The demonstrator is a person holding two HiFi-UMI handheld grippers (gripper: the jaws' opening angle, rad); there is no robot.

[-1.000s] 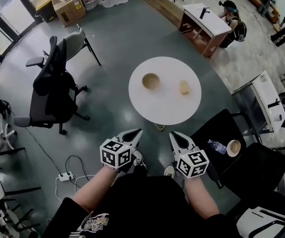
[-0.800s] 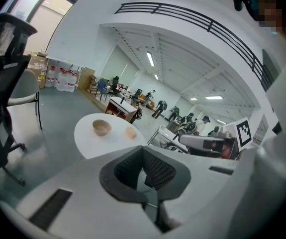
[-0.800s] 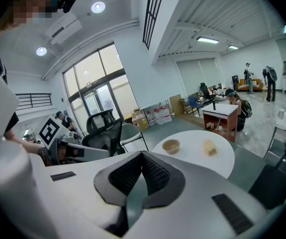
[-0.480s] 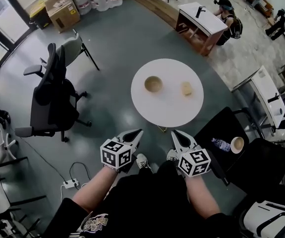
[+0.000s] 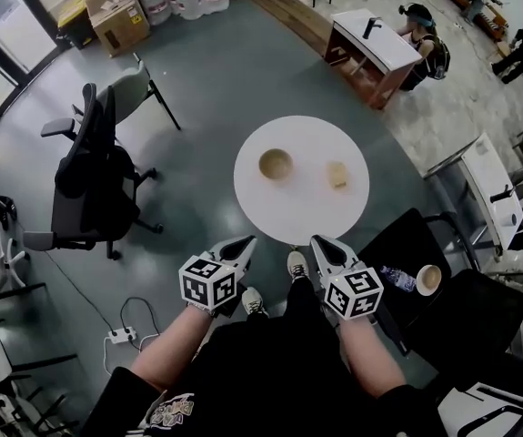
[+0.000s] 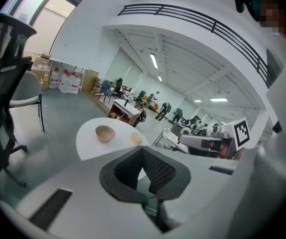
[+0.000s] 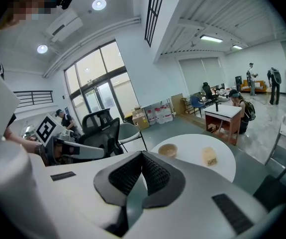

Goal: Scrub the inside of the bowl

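Note:
A tan bowl (image 5: 276, 163) stands left of centre on a round white table (image 5: 302, 208), with a yellowish sponge block (image 5: 337, 175) to its right. The same bowl (image 6: 105, 133) and sponge (image 6: 135, 139) appear ahead in the left gripper view, and the bowl (image 7: 168, 150) and sponge (image 7: 210, 156) in the right gripper view. My left gripper (image 5: 245, 243) is shut and empty, held short of the table's near edge. My right gripper (image 5: 319, 243) is likewise shut with nothing in it. Both point toward the table, apart from it.
A black office chair (image 5: 93, 171) and a grey chair (image 5: 134, 85) stand left of the table. A black chair (image 5: 425, 280) with a bottle and a cup is at the right. A power strip (image 5: 120, 333) with cables lies on the floor. A wooden desk (image 5: 375, 53) stands beyond.
Both grippers and the view have shifted toward the table, whose near edge now lies closer to the fingertips. The jaws stay shut.

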